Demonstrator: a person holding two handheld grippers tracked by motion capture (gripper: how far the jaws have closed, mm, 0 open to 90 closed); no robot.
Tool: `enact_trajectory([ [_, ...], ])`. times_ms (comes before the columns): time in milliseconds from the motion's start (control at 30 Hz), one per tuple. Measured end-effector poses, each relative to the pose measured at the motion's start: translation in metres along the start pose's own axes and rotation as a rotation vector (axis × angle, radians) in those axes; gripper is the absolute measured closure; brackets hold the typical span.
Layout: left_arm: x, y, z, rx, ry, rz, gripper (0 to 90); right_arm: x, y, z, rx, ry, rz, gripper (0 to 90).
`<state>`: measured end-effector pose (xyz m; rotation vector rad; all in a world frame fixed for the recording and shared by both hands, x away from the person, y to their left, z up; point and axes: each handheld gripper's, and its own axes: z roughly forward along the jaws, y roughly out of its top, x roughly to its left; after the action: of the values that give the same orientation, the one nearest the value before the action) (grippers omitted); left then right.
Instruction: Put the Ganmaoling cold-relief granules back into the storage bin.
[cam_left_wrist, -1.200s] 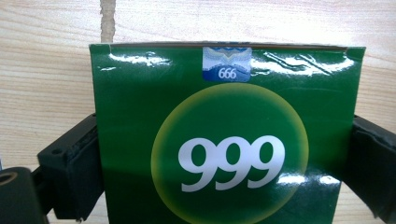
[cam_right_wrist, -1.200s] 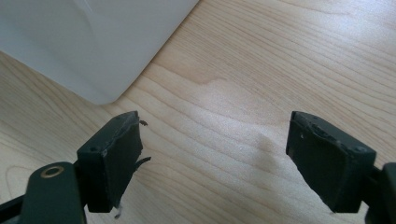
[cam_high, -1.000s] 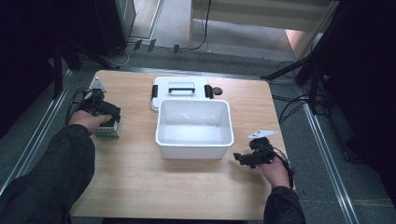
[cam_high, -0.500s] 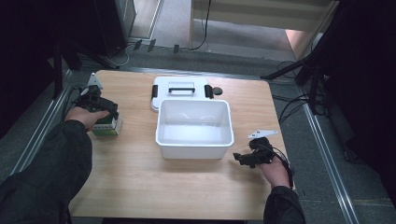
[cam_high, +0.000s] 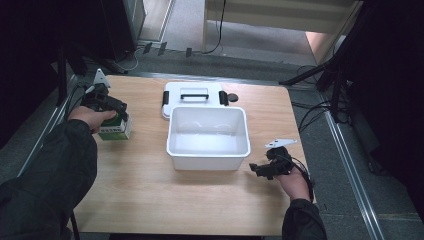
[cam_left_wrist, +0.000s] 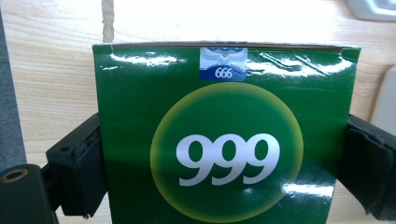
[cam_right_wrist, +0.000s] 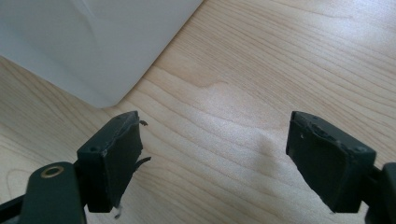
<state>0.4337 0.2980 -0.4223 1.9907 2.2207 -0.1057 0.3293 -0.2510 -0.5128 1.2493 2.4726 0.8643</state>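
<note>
Since a second ago, the left gripper (cam_high: 111, 111) moves slightly up-frame, clamping one green box (cam_left_wrist: 224, 140) at centre left. One white bin (cam_high: 208, 137) and one lid (cam_high: 195, 95) sit mid-table. Lower right, the right gripper (cam_right_wrist: 224, 158) gapes wide, holding nothing.

The high view looks forward and down from above the person's edge of the table (cam_high: 150, 200), taking in the whole tabletop. The left gripper view sits very close to a green box (cam_left_wrist: 224, 140), facing its printed side near the table's left edge; the same box (cam_high: 116, 127) appears in the high view. The right gripper view looks down at close range at bare wood near the right edge, sharing a corner of the white tub (cam_right_wrist: 93, 42) with the high view (cam_high: 207, 157).
</note>
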Motion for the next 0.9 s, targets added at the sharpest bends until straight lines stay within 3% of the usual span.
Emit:
enact_trajectory([
  [233, -0.018, 0.005, -0.017, -0.002, -0.001, 0.000, 5.3, 0.001, 0.001, 0.001, -0.003, 0.004, -0.004, 18.4],
  [400, -0.032, 0.007, -0.031, 0.003, 0.000, 0.025, 5.4, 0.002, 0.002, 0.001, -0.001, 0.004, -0.008, 18.4],
  [700, -0.068, 0.007, -0.061, 0.004, 0.034, 0.053, 5.4, 0.003, 0.003, 0.002, 0.002, 0.003, -0.014, 18.5],
  [900, -0.096, 0.009, -0.083, -0.029, 0.022, 0.086, 5.4, 0.004, 0.003, 0.002, -0.002, 0.002, -0.020, 18.4],
])
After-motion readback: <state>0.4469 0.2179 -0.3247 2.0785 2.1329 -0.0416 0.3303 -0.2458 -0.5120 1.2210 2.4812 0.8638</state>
